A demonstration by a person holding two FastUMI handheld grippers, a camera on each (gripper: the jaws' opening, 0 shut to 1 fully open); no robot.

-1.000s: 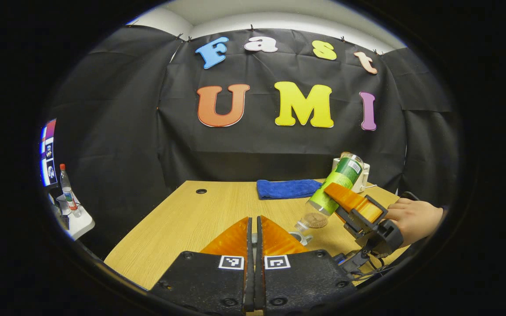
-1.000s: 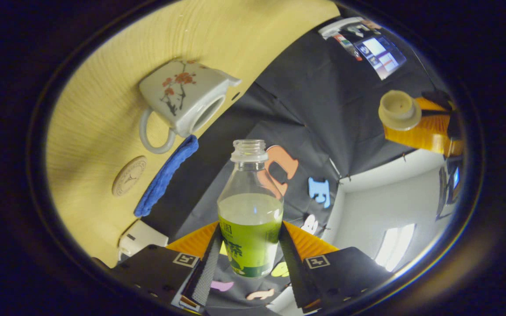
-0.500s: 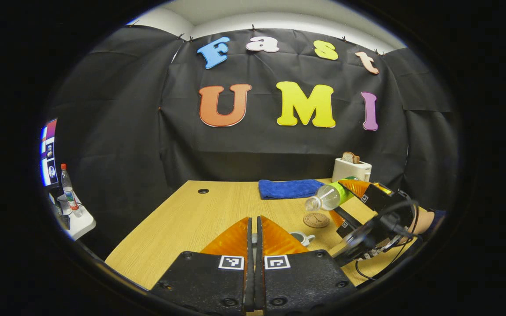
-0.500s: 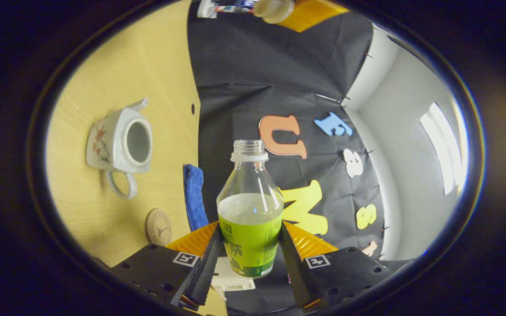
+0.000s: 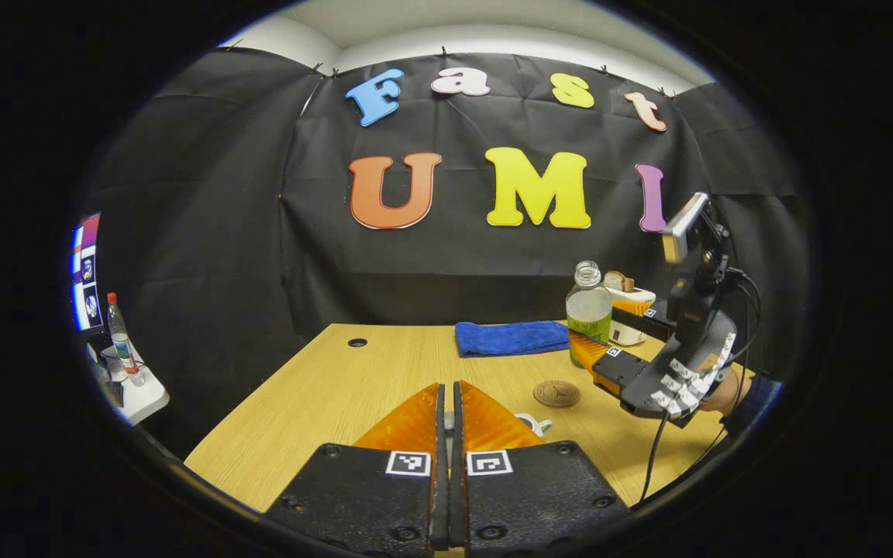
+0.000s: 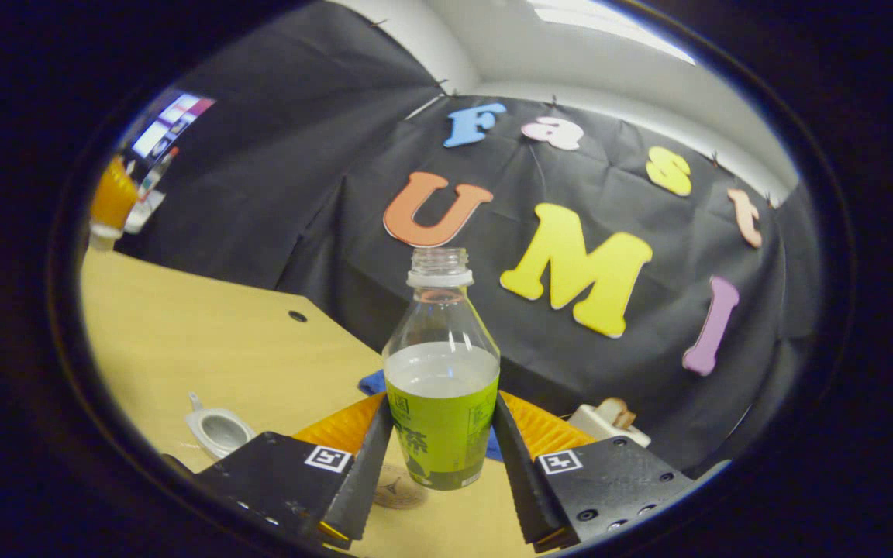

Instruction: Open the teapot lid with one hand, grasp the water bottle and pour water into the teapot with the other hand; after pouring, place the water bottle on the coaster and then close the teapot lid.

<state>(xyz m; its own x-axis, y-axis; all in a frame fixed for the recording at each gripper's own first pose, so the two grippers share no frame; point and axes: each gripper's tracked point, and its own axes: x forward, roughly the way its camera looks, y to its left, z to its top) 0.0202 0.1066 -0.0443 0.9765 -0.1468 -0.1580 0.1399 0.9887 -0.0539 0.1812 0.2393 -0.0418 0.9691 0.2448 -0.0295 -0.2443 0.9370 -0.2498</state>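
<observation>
R gripper (image 6: 440,457) pinches bottle (image 6: 441,387) upright, above table (image 6: 206,341), coaster (image 6: 398,494) just below. L gripper (image 5: 449,434), jaws pressed together; lid unseen. Teapot (image 6: 218,430) open, nearby. Best: centre base over coaster, lower level, then release.

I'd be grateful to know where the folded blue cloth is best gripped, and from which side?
Probably the near long edge of the blue cloth, pinched from above, coming from the front. It lies flat and folded on the table, so only its raised edge offers a bite, and bare tabletop lies in front.
</observation>
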